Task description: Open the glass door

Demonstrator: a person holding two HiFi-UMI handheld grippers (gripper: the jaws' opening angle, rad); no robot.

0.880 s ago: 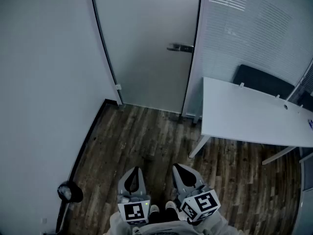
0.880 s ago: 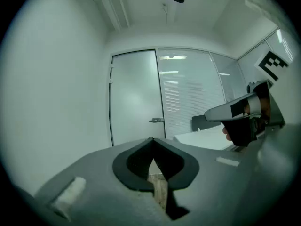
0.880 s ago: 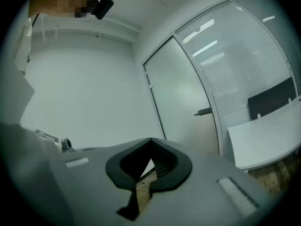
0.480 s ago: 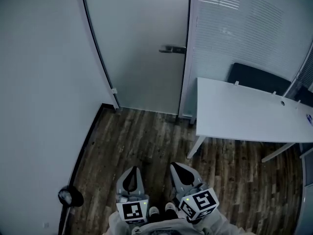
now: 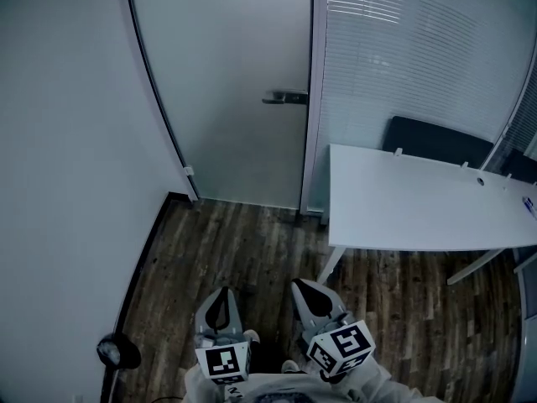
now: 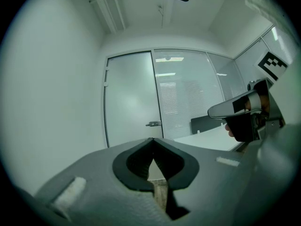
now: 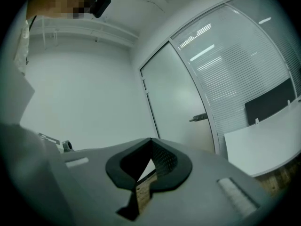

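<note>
A frosted glass door (image 5: 239, 82) stands closed ahead, across the wood floor. Its metal lever handle (image 5: 285, 98) sits at the door's right edge, beside the frame. Both grippers are low in the head view, well short of the door and side by side. My left gripper (image 5: 221, 296) is shut and holds nothing. My right gripper (image 5: 305, 290) also has its jaws together and empty. In the left gripper view the door (image 6: 129, 98) and handle (image 6: 153, 124) lie straight ahead, and the right gripper (image 6: 235, 108) shows at the right. The right gripper view has the handle (image 7: 199, 117) far off.
A white table (image 5: 419, 204) stands at the right with a dark chair back (image 5: 436, 141) behind it. A glass wall with blinds (image 5: 411, 49) runs right of the door. A plain white wall (image 5: 67, 141) closes the left side. A small black round object (image 5: 117, 353) sits by its skirting.
In the head view the door, handle and table have slid left and a little lower. Both grippers keep their place at the bottom, jaws together.
</note>
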